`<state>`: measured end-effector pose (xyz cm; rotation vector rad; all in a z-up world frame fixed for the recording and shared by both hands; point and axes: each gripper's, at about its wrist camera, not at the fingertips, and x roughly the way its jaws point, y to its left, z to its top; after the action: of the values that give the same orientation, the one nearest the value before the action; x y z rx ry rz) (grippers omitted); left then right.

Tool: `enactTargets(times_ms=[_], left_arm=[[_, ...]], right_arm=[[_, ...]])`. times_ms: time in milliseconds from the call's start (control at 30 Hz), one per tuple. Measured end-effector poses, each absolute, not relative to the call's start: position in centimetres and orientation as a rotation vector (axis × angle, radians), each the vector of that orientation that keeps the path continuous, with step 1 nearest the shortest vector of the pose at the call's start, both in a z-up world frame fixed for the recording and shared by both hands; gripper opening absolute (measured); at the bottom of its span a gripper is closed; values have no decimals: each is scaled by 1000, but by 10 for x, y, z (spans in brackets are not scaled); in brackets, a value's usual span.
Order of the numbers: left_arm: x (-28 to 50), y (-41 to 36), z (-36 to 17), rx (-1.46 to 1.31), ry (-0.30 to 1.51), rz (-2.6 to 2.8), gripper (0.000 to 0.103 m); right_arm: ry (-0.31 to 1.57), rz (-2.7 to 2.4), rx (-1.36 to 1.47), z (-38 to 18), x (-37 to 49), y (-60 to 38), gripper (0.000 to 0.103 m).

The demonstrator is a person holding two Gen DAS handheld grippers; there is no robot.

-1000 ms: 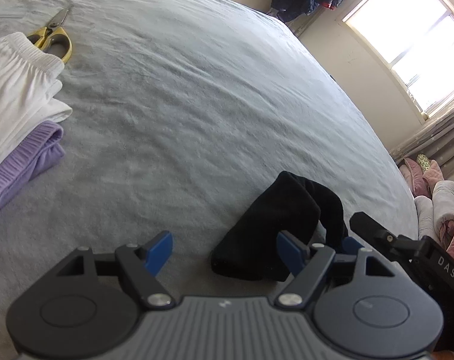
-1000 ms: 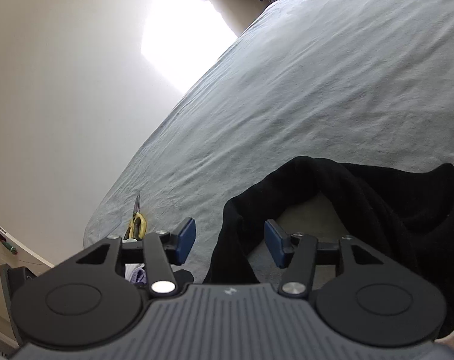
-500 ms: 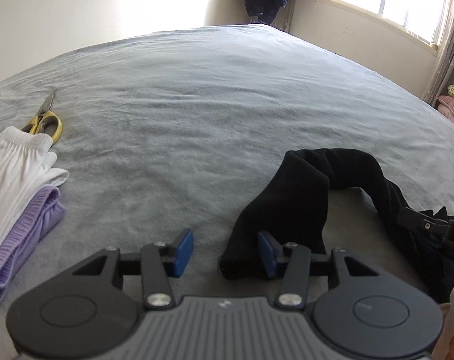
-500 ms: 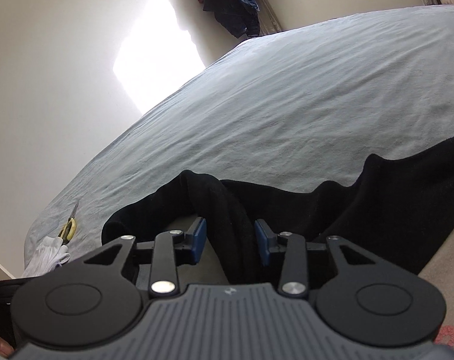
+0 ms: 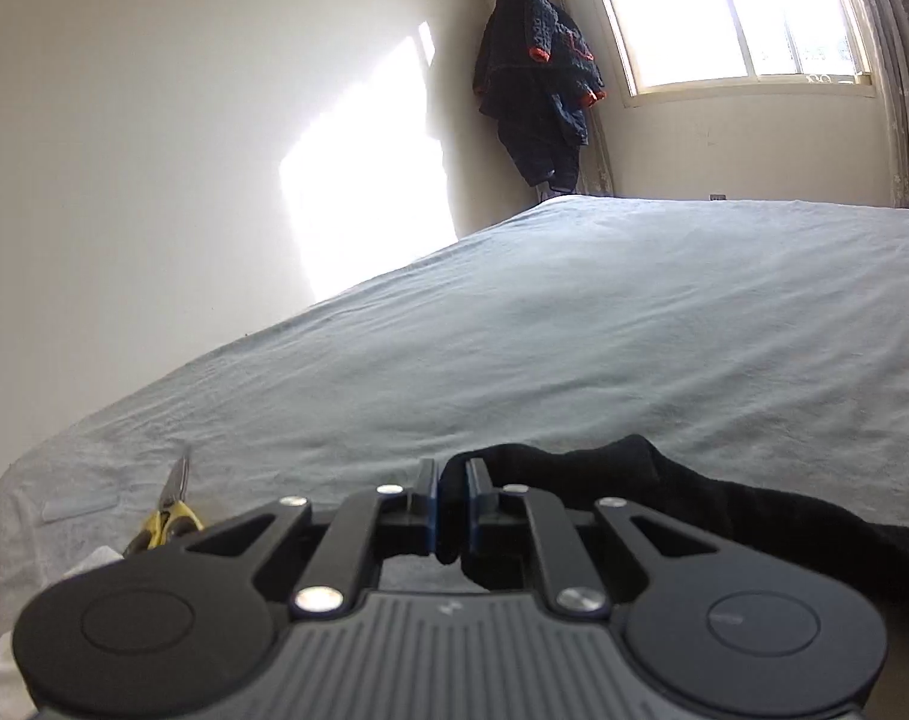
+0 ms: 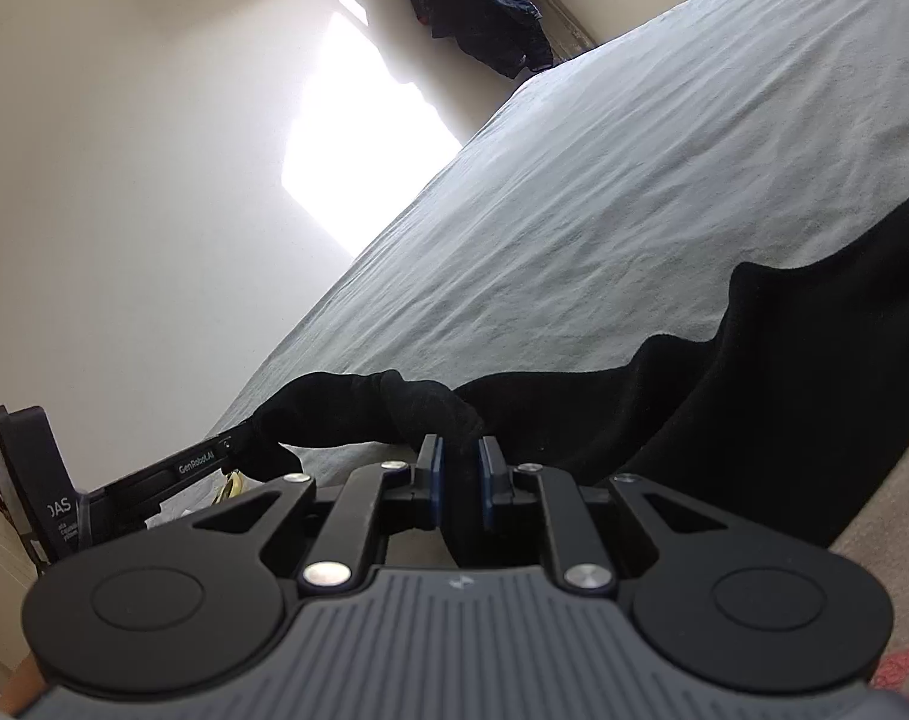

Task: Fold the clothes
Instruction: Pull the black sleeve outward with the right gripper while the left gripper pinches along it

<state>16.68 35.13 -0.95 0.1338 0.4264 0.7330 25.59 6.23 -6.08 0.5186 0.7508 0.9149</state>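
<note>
Both grippers pinch one black garment (image 6: pixel 754 420) lying on the grey bedspread (image 5: pixel 634 330) — the left gripper (image 5: pixel 452 498) has clamped a fold, while the right gripper (image 6: pixel 459 474), jaws just closing, grips another fold. Yellow-handled scissors (image 5: pixel 166 516) lie nearby.

Black garment (image 5: pixel 724 504) lower right of left wrist view, plain, no pattern. Bedspread (image 5: pixel 634 330) light grey-blue, plain with fine wrinkles. Left gripper (image 5: pixel 452 510) black body, blue pads (image 5: pixel 431 504); right gripper (image 6: pixel 460 483) same – black with blue pads (image 6: pixel 435 480). Scissors (image 5: pixel 166 519) lower left, yellow handles, silver blades. Hanging coat (image 5: pixel 535 84) top centre – dark navy, red-orange trim at cuffs. Wall (image 5: pixel 154 180) off-white. White cloth (image 5: pixel 94 561) at lower left edge.
</note>
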Motion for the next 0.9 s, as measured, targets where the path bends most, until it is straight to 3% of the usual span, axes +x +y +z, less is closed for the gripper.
enactTargets(times_ms=[100, 333, 367, 533, 633, 900], left_arm=[[171, 367, -16, 177, 381, 791, 10], [171, 412, -39, 129, 539, 944, 13], [166, 417, -36, 90, 548, 950, 15], [147, 426, -15, -135, 566, 866, 47], [146, 423, -4, -266, 602, 782, 59], [149, 418, 6, -491, 613, 695, 62]], right_arm=[[812, 966, 542, -66, 258, 66, 15], [902, 1051, 436, -68, 252, 86, 18], [903, 1062, 422, -67, 251, 88, 19], [912, 1112, 387, -66, 248, 99, 21], [914, 1137, 371, -67, 242, 106, 21], [927, 1180, 356, -69, 239, 118, 21]])
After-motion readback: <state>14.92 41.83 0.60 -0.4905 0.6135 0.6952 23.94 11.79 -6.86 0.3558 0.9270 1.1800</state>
